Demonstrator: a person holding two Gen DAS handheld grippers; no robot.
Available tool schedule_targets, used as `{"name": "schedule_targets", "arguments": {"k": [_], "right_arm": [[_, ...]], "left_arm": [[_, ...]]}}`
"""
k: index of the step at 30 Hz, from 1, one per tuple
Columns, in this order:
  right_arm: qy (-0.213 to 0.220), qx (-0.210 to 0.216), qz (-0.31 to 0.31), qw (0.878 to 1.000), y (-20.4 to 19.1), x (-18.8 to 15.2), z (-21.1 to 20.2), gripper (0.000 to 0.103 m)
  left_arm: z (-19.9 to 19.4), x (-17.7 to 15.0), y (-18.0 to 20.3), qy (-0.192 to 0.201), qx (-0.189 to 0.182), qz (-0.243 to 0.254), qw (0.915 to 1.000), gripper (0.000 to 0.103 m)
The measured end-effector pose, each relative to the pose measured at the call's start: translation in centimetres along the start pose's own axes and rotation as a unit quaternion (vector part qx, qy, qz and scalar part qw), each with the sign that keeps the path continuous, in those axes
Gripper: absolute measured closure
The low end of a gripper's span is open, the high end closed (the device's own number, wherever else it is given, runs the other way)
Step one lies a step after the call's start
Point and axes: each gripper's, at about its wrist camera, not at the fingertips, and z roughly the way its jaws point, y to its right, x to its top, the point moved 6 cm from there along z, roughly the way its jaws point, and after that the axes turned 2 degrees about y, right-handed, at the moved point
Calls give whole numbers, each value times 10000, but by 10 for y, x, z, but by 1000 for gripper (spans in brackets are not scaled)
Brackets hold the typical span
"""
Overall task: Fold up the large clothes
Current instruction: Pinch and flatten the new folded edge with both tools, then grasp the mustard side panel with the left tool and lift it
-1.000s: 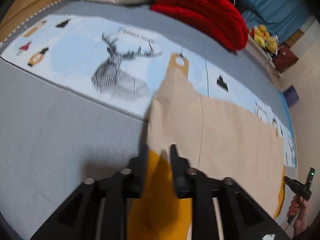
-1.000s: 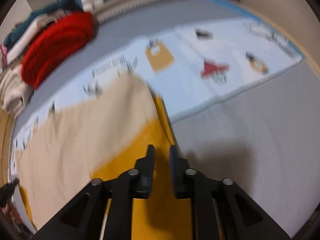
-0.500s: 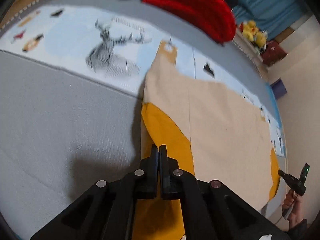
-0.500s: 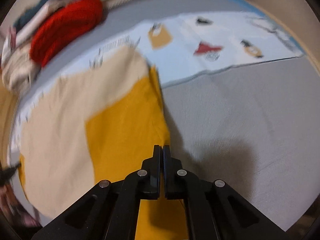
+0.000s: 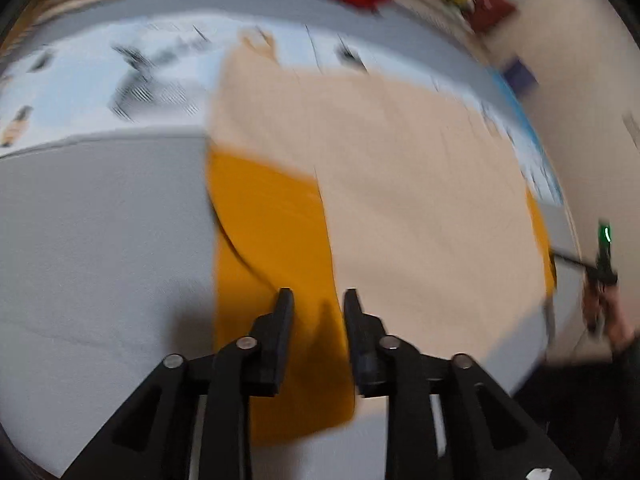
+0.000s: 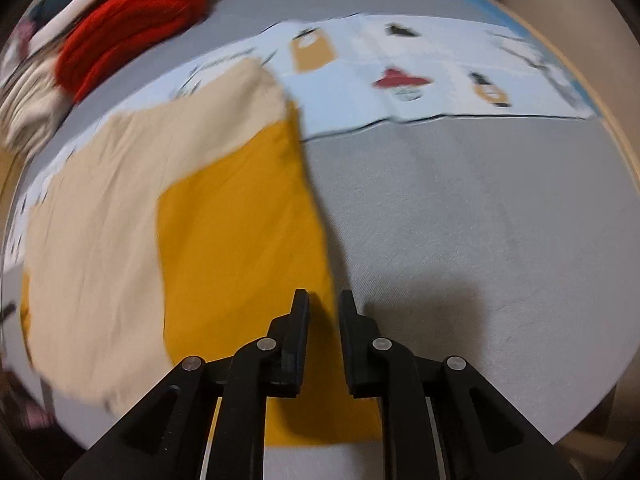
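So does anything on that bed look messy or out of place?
Nothing is damaged or spilled. The beige-and-mustard garment lies half folded, with a mustard panel uncovered along one side. Both tools hang open above it. Motion blur hides finer wrinkles.

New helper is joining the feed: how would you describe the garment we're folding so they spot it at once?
Start at the grey bed surface with the pale blue printed sheet across its far side. The garment lies flat in front of both grippers, overlapping that sheet. Unlike the red bundle at the far edge, it is two-toned: mustard yellow with a beige panel.
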Motion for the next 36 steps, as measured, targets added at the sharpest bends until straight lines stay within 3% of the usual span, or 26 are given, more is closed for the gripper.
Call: {"name": "schedule_targets", "arguments": {"k": [2,4,7,9,11,15,18,21,25,27,30,33,36], "right_arm": [[-337,-176,-388,9985,-2,-18,11,85],[-727,-393,-605,9947,3,-38,27,85],[-937,-569,-635,9919,12,-51,32,85],[-935,-530,-546,9927,16,-53,29,85],[-999,-589,-550,9917,21,-57,30,85],[-1062,-914,-628,9881,29,-60,22,85],[-510,-983,-429,9929,29,-46,-14,85],[538,-933,-213,9940,15,-26,-72,85],[1823,-639,63,9811,-18,-22,-150,84],[2198,-508,35,9742,-41,-30,-172,83],[2255,-191,67,9740,-76,-50,-174,83],[2133,48,-45,9770,-110,-70,-162,83],[2125,131,-363,9764,-137,-81,-150,83]], "left_arm": [[22,-22,-9,-564,478,254,9969,77],[31,-33,-19,-772,782,309,9935,77],[18,-30,-26,-529,671,10,9963,82],[20,-35,-32,-623,676,-62,9957,82],[29,-50,-39,-896,989,54,9910,78],[12,-46,-35,-569,1483,223,9871,78],[-25,-36,-20,169,1731,310,9843,81],[-70,-31,2,890,1894,334,9773,81],[-112,-41,39,1629,1768,138,9706,81],[-120,-62,53,1877,1675,-18,9678,81],[-113,-94,65,2066,1725,-88,9631,84],[-92,-115,77,1835,1756,-185,9670,92],[-97,-122,84,1906,1587,-426,9678,95]]}}
